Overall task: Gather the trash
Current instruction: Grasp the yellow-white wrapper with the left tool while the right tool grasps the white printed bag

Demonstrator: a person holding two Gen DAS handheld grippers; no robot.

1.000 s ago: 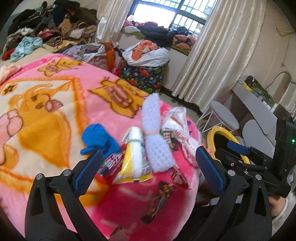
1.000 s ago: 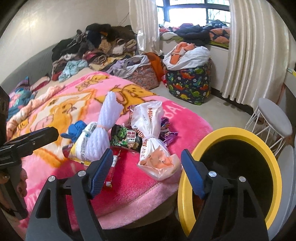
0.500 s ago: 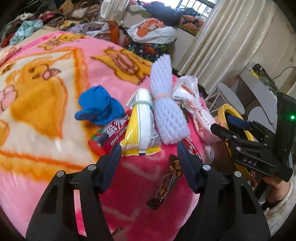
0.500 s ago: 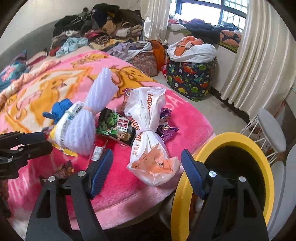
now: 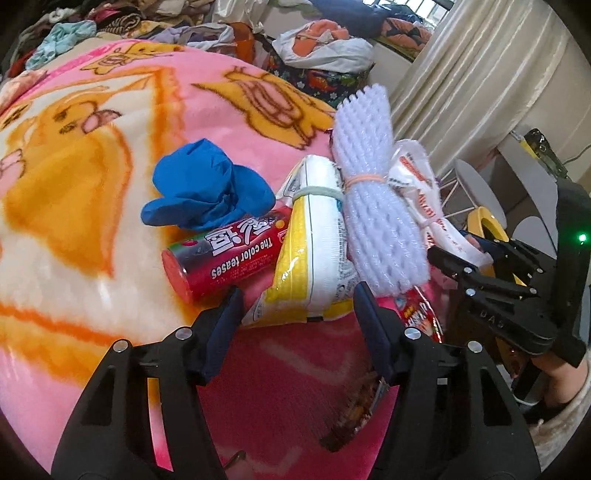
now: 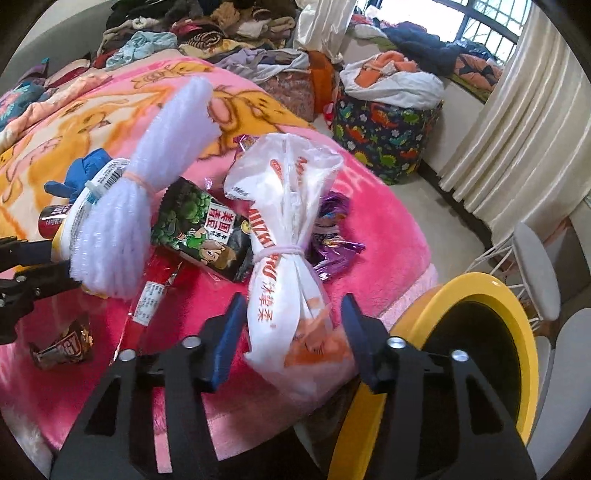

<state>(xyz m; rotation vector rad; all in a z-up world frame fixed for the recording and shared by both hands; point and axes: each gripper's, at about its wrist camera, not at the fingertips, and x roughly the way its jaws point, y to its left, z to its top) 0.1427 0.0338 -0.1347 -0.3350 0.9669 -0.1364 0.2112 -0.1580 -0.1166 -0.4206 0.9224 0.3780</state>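
Fingers of right gripper (image 6: 291, 332) closing around tied white bag (image 6: 291, 273), not yet gripping; left gripper (image 5: 297, 317) unclenched, straddling yellow packet (image 5: 314, 258). Next: clamp, carry to yellow bin (image 6: 517, 332).

A bed covered by a pink blanket (image 5: 110, 88) with orange cartoon figures carries the litter. On it lie a crumpled blue glove (image 5: 207, 188), a red can (image 5: 229, 254) on its side just below the glove, a yellow-and-white packet (image 5: 314, 251) bound with a band, a white foam net bundle (image 5: 373, 199), a tied white plastic bag (image 6: 291, 258), a dark green snack packet (image 6: 199, 229), purple wrappers (image 6: 332, 236) and a small brown wrapper (image 6: 62, 347). Clothes (image 6: 207, 29) are heaped at the far end.
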